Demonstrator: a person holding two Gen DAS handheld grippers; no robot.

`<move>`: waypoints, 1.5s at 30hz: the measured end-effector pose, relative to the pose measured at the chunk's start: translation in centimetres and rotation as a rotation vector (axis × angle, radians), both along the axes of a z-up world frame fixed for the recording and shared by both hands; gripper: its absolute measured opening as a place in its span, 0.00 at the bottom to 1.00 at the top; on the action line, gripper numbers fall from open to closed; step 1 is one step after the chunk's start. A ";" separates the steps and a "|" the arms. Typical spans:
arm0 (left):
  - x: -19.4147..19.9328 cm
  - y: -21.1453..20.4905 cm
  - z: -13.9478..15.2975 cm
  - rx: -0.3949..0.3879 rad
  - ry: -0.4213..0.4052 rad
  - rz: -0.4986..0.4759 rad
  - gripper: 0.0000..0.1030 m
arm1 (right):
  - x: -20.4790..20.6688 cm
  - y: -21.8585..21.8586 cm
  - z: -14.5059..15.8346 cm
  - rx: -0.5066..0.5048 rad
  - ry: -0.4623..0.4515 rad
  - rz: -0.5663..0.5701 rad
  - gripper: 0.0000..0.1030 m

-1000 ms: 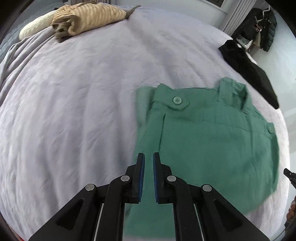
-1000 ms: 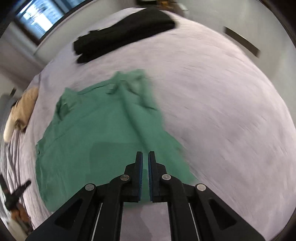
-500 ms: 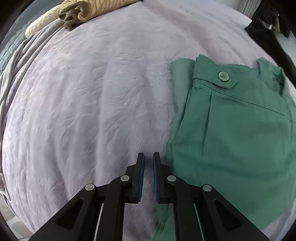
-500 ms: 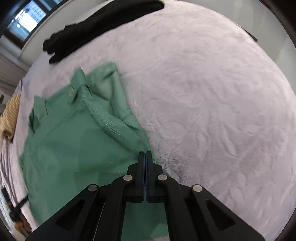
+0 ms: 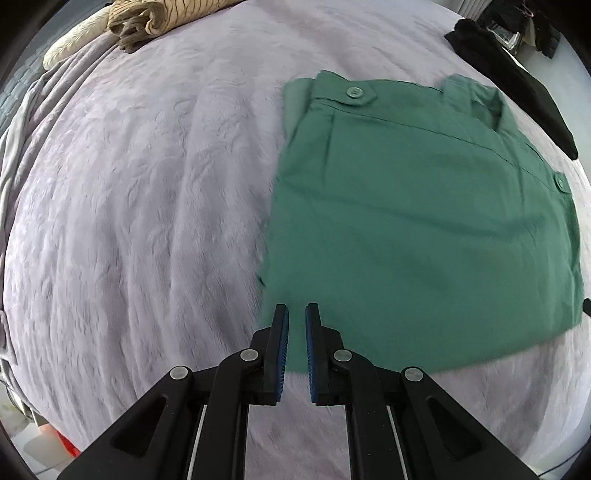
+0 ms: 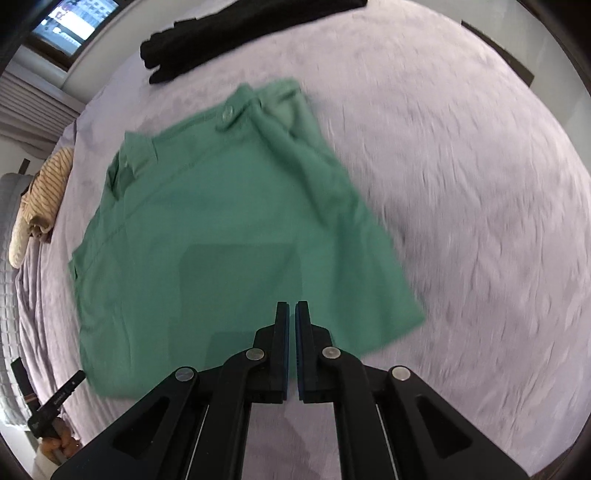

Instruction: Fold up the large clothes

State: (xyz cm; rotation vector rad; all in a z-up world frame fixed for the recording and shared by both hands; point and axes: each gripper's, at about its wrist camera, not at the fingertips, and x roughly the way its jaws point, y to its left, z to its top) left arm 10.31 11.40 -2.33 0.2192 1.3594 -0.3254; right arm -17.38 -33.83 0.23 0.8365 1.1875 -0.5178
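A wide bed under a pale lilac blanket [image 5: 140, 192] fills the room, its plush surface faintly patterned. The left claw [image 5: 295, 328] hangs over the near left corner of the green garment [image 5: 417, 221], its blue pads a narrow gap apart with nothing between them, so it looks released. The right claw [image 6: 291, 325] hovers above the same garment's near hem [image 6: 229, 258] from the other side, pads nearly together but a thin slit showing, also holding nothing. The garment lies flat and already doubled into a rough rectangle, buttoned waistband [image 5: 354, 92] at the far end, one side a little rumpled in the right view. Beyond it a black piece of clothing [image 6: 236, 26] lies along the far edge, well apart, and a striped tan bundle [image 5: 166, 18] sits near the pillow [image 5: 70, 48] at the corner. To my eye the next fold is being set up: each claw would do well to open wider, come down on its own near corner, pinch all the layers at once rather than only the top one, then lift both corners together and carry them evenly toward the waistband, keeping the hem taut so the cloth doesn't skew. Smoothing the rumpled side first would help the fold lie square.
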 end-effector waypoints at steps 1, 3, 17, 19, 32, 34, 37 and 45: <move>-0.5 0.2 0.2 -0.005 0.006 0.002 0.10 | -0.3 0.5 -0.2 0.009 0.003 -0.002 0.04; -1.4 0.1 0.4 -0.008 0.015 0.002 0.10 | -0.5 1.0 -0.2 0.020 0.005 -0.002 0.04; -5.4 2.5 3.4 0.017 -0.009 0.034 0.99 | -2.5 4.2 3.2 -0.001 -0.005 0.017 0.58; -5.7 2.3 3.6 0.031 -0.023 0.025 0.99 | -2.5 4.5 3.6 -0.009 -0.002 0.026 0.59; -7.3 1.6 4.6 0.070 -0.015 -0.022 0.99 | -1.4 9.0 6.8 -0.107 -0.058 0.152 0.87; -7.8 1.7 5.2 0.066 -0.010 -0.028 0.99 | -1.5 9.5 6.6 -0.083 -0.062 0.153 0.87; -8.5 1.7 5.8 0.059 -0.006 -0.041 0.99 | -1.6 10.5 6.4 -0.048 -0.059 0.165 0.87; -9.7 1.9 7.1 0.043 -0.022 -0.056 0.99 | -2.1 12.2 6.4 -0.037 0.029 0.162 0.87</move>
